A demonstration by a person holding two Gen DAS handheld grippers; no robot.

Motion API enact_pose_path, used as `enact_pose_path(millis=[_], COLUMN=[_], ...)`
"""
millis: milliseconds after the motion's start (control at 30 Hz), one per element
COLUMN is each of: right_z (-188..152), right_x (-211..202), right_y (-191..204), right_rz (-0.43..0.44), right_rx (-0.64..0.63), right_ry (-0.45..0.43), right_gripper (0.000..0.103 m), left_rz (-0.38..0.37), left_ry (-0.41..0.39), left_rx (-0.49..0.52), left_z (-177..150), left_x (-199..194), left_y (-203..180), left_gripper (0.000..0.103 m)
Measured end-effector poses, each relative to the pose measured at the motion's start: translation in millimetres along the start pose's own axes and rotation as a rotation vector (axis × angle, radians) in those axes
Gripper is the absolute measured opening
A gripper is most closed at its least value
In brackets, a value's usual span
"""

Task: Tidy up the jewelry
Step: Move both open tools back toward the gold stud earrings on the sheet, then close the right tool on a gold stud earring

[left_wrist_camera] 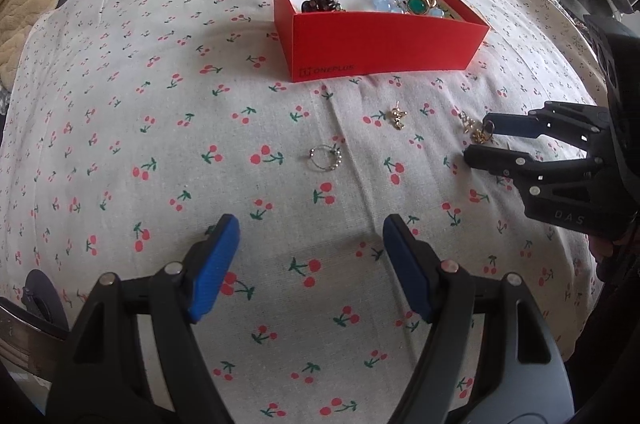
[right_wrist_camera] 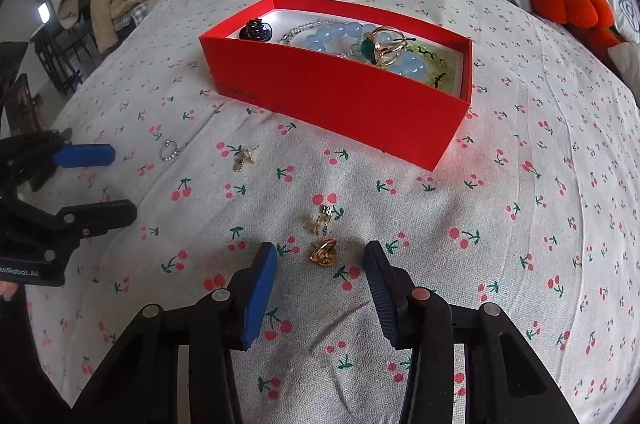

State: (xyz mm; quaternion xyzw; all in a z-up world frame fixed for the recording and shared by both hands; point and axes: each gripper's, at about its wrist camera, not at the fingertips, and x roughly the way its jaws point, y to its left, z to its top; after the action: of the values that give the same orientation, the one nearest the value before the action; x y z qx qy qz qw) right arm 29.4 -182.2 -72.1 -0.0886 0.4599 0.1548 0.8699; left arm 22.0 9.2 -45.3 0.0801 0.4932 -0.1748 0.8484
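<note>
My right gripper (right_wrist_camera: 322, 258) hangs wide open around a gold ring (right_wrist_camera: 323, 253) on the cherry-print cloth (right_wrist_camera: 520, 224). My left gripper (left_wrist_camera: 310, 230) is wide and empty, a silver ring (left_wrist_camera: 325, 157) ahead, the red box (left_wrist_camera: 384, 40) beyond.

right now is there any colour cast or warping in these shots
Right wrist view: the red box throws a reddish glow on the cloth beside it. Both views: fisheye bulges the bed, corners go dark. Left wrist view: box shadow falls left.
</note>
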Motion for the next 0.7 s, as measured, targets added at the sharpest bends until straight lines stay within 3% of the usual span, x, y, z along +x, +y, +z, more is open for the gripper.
enact_pose_path(millis=[200, 300, 367, 467, 700], right_z=[3.2, 1.0, -1.6, -5.5, -14.7], right_x=[0.3, -3.2, -6.6, -13.0, -23.9], right_y=[1.4, 0.4, -1.6, -6.1, -22.6], right_rz=[0.009, 0.009, 0.011, 0.013, 0.01], right_rx=[-0.007, -0.006, -0.004, 0.007, 0.033], right_ry=[-0.009, -0.013, -0.016, -0.026, -0.034], right_gripper=[0.014, 0.014, 0.014, 0.014, 0.014], left_rz=[-0.029, -0.055, -0.079, -0.12, -0.125], left_ry=[-0.02, -0.024, -0.025, -0.016, -0.018], left_rx=[0.007, 0.007, 0.012, 0.023, 0.062], left_z=[4.8, 7.7, 9.8, 13.8, 24.4], left_x=[-2.8, -2.4, -0.9, 4.3, 22.2], left_y=[-8.8, -13.2, -17.4, -26.0, -45.8], left_gripper=[0.074, 0.067, 0.053, 0.042, 0.04])
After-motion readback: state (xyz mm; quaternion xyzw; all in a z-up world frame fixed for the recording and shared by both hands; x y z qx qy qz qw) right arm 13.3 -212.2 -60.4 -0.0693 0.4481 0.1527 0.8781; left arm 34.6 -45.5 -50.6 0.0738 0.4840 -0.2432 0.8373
